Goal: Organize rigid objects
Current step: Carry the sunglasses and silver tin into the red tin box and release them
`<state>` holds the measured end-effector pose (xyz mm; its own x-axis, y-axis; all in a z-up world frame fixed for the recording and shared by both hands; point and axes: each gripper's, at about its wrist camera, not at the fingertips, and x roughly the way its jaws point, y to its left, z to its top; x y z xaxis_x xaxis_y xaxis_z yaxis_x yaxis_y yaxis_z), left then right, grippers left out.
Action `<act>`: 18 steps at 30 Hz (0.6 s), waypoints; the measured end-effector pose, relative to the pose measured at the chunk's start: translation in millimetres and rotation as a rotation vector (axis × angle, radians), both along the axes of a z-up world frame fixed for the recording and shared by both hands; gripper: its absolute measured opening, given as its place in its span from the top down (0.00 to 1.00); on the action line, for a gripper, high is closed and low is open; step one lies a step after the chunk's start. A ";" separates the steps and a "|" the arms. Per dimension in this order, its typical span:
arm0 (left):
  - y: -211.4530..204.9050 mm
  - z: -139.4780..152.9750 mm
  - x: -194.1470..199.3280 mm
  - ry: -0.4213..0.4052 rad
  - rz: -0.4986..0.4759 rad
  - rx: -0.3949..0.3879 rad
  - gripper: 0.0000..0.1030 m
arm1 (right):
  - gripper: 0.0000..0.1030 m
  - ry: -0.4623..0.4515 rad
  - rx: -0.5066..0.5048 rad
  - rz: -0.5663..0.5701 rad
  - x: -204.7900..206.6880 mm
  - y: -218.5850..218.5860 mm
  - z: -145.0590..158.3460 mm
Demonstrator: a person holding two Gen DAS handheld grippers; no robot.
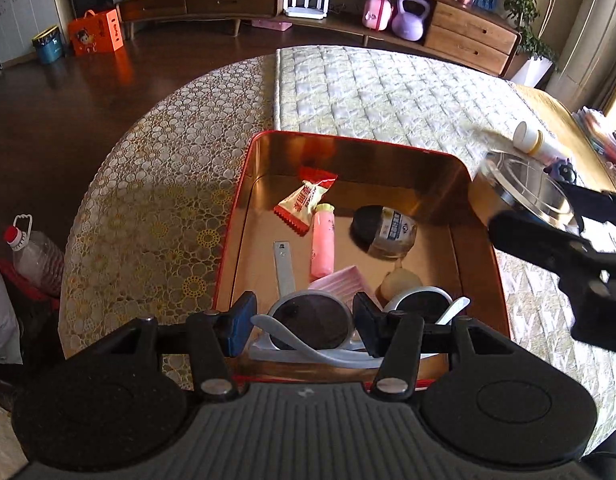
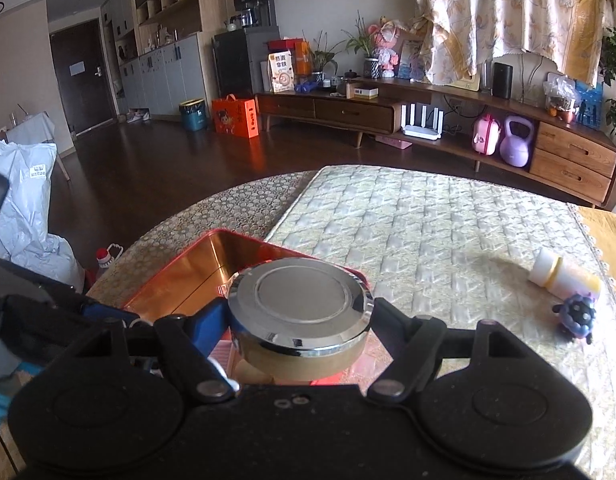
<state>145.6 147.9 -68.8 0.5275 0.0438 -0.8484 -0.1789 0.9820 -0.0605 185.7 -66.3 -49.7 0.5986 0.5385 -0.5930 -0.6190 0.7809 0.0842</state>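
While the right hand-held gripper (image 2: 301, 312) clamps the round metal tin (image 2: 299, 304) level, just right of the red box (image 1: 243, 184), the left hand-held gripper (image 1: 303, 320) hangs open over the sunglasses (image 1: 308, 316) at the box's near end

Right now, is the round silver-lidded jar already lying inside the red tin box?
No, the right gripper holds the jar in the air over the right edge of the box.

One red tin (image 1: 243, 184) holds one candy (image 1: 301, 204), one pink tube (image 1: 322, 242), one small jar (image 1: 384, 230), one pair of sunglasses (image 1: 316, 320); one round metal tin (image 2: 299, 308), one white bottle (image 2: 556, 274).
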 end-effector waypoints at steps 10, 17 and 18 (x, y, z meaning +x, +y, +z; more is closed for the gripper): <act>-2.3 -8.8 -2.3 -0.007 -0.023 0.009 0.52 | 0.26 0.050 -0.078 0.050 22.7 42.1 -21.1; -4.1 -12.0 -1.5 -0.012 -0.034 0.009 0.52 | 0.26 0.089 -0.123 0.046 31.1 60.4 -37.7; -4.7 -12.4 -1.8 -0.015 -0.038 0.008 0.52 | 0.26 0.089 -0.132 0.048 31.1 62.0 -39.4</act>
